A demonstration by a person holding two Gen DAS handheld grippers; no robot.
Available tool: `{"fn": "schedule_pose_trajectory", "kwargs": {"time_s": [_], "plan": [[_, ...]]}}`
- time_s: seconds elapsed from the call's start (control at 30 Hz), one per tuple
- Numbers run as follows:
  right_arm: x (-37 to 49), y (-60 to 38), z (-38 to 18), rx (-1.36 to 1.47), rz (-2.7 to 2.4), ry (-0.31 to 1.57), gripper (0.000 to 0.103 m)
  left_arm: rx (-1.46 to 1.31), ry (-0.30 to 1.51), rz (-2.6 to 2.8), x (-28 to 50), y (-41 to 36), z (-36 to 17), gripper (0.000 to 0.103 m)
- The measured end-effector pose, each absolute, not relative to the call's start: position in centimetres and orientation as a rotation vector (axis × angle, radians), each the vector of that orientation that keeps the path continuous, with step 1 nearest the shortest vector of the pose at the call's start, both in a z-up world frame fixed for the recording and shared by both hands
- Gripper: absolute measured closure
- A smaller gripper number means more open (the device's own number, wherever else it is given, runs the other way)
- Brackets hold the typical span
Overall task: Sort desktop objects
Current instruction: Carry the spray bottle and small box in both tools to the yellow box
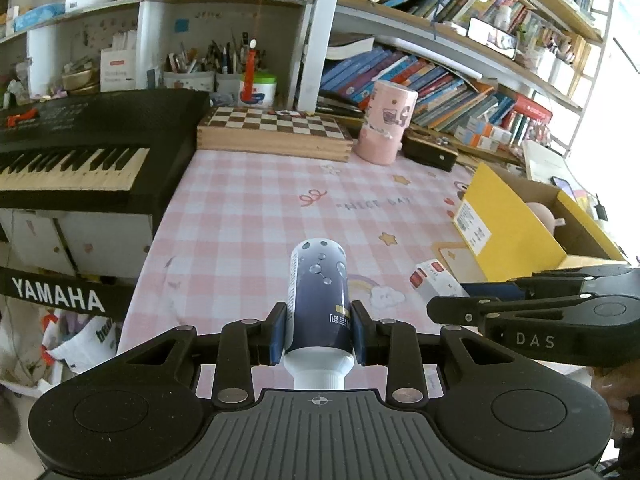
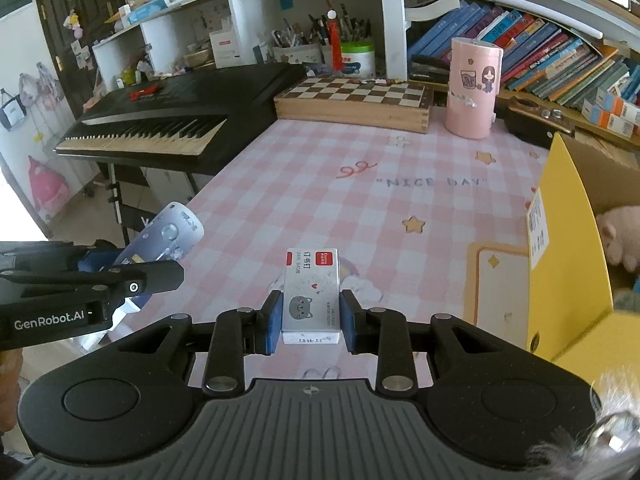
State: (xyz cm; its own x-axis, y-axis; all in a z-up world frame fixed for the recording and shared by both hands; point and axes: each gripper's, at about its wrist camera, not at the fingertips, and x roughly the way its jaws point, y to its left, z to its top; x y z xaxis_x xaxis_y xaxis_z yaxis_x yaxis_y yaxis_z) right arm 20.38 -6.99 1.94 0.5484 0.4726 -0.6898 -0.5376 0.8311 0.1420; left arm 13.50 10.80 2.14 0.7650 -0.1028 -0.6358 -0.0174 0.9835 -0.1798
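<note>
My left gripper (image 1: 319, 330) is shut on a dark blue bottle (image 1: 320, 296) with a white cap, held above the pink checked tablecloth (image 1: 260, 208). The bottle also shows in the right wrist view (image 2: 168, 236), at the left. My right gripper (image 2: 311, 318) is shut on a small white staple box (image 2: 312, 292) with a cat picture and red labels. That box shows in the left wrist view (image 1: 434, 282), beside the right gripper's black body (image 1: 540, 312). Both grippers are side by side over the near part of the desk.
A yellow cardboard box (image 1: 516, 224) (image 2: 568, 248) with a plush toy inside stands at the right. A black keyboard (image 1: 80, 152) lies on the left. A chessboard box (image 1: 276, 130) and a pink cylinder (image 1: 386, 122) stand at the back, before bookshelves.
</note>
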Motion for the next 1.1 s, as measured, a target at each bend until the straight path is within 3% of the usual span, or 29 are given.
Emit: {"fn": "schedule_pose_trajectory", "kwargs": {"time_s": [1.1], "plan": [[5.7, -13.4, -0.3, 0.067, 0.342, 0.859, 0.075, -0.065, 0.769, -0.323, 5.0, 4.5, 0.8, 0.072]]}}
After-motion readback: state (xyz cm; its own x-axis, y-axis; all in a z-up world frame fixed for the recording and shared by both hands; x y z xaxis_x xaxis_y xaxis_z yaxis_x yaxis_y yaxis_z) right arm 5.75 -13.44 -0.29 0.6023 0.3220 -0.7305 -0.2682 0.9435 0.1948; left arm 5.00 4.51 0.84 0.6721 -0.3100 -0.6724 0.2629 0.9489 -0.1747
